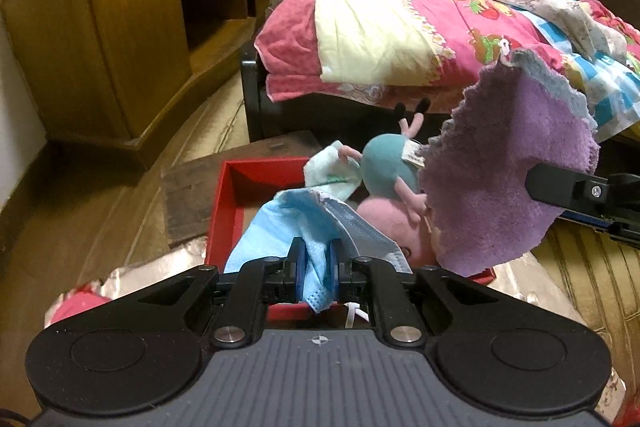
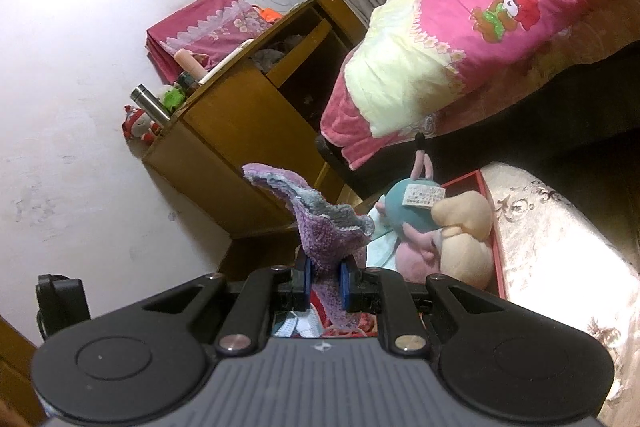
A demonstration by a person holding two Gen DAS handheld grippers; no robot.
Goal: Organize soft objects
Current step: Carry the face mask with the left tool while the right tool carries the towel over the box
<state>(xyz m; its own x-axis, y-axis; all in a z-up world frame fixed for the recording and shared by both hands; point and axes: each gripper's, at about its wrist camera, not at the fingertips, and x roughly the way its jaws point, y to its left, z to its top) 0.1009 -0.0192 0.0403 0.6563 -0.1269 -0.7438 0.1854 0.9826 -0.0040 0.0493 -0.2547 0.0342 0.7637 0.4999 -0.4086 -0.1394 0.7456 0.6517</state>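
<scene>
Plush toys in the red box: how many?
2, maybe more hidden. The pink pig plush in a teal dress lies upside down; a tan plush rests against it by the red box wall.

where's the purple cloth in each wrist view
Left wrist view: the purple cloth hangs at right, pinched by the right claw entering from the right edge.
Right wrist view: the cloth is at centre, rising from between the claw's own pads.
Shared landmark: the teal-bodied plush toy in the red box.
</scene>
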